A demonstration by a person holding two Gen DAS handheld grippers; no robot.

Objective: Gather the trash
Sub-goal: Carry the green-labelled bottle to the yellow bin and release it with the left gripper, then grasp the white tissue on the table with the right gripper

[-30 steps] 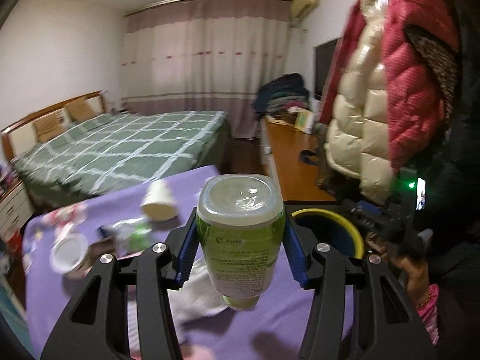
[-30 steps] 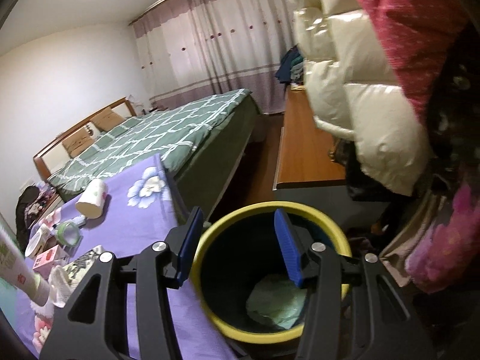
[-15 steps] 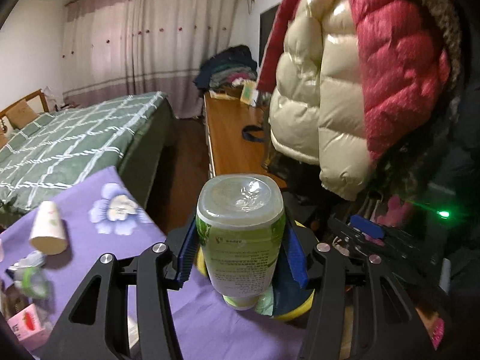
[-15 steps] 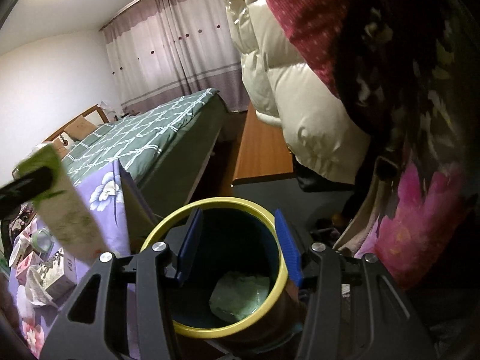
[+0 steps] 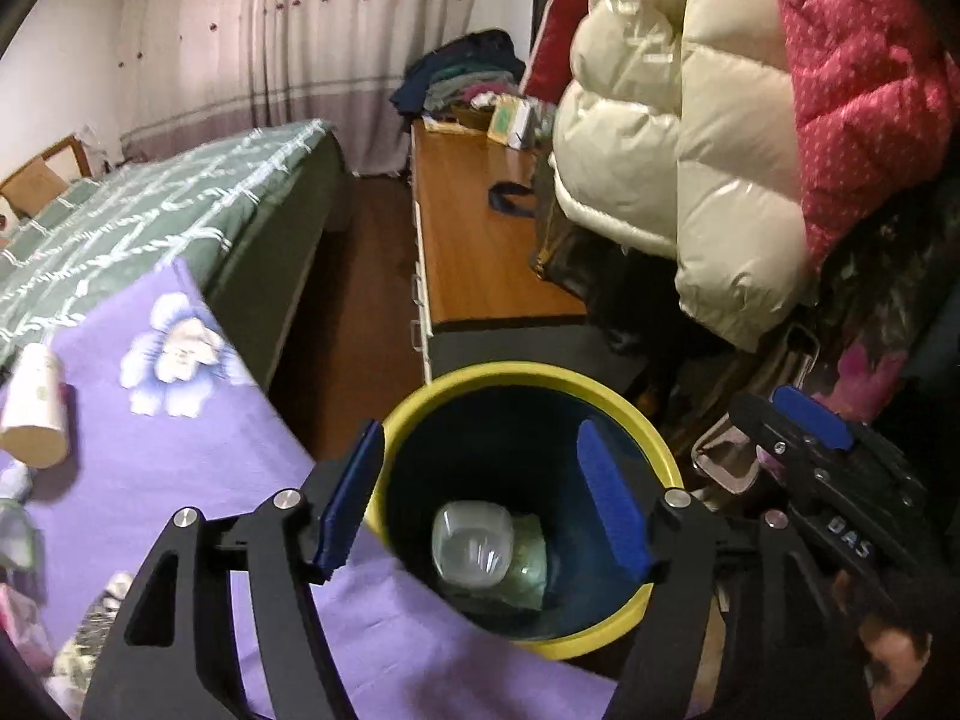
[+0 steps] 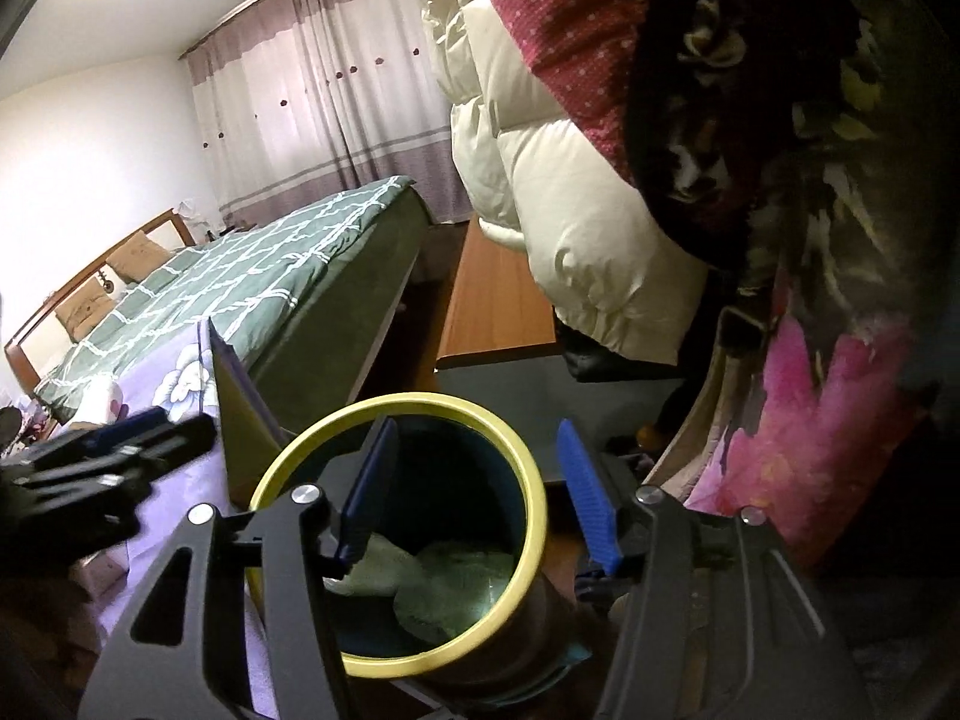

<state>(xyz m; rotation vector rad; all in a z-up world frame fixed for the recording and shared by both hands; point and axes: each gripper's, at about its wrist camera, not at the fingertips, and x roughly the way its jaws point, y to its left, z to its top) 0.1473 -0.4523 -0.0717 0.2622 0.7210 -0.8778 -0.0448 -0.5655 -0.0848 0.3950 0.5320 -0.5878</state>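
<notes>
Now both tongs — left [image 5: 480, 501], right [image 6: 477, 489] — hang spread and empty above the yellow-rimmed blue bin [image 5: 600, 396]; a clear plastic bottle [image 5: 474, 546] lies inside.

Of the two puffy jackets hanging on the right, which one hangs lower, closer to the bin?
The cream jacket: its hem drops lower toward the yellow-rimmed bin than the red dotted jacket beside it.

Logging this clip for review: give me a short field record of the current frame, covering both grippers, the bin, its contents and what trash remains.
left gripper: open, empty, above bin
right gripper: open, its right finger outside the rim
bin: yellow rim, dark inside, beside the purple cloth
in bin: bottle on green wrapper
remaining trash: paper cup lying on the cloth
</notes>
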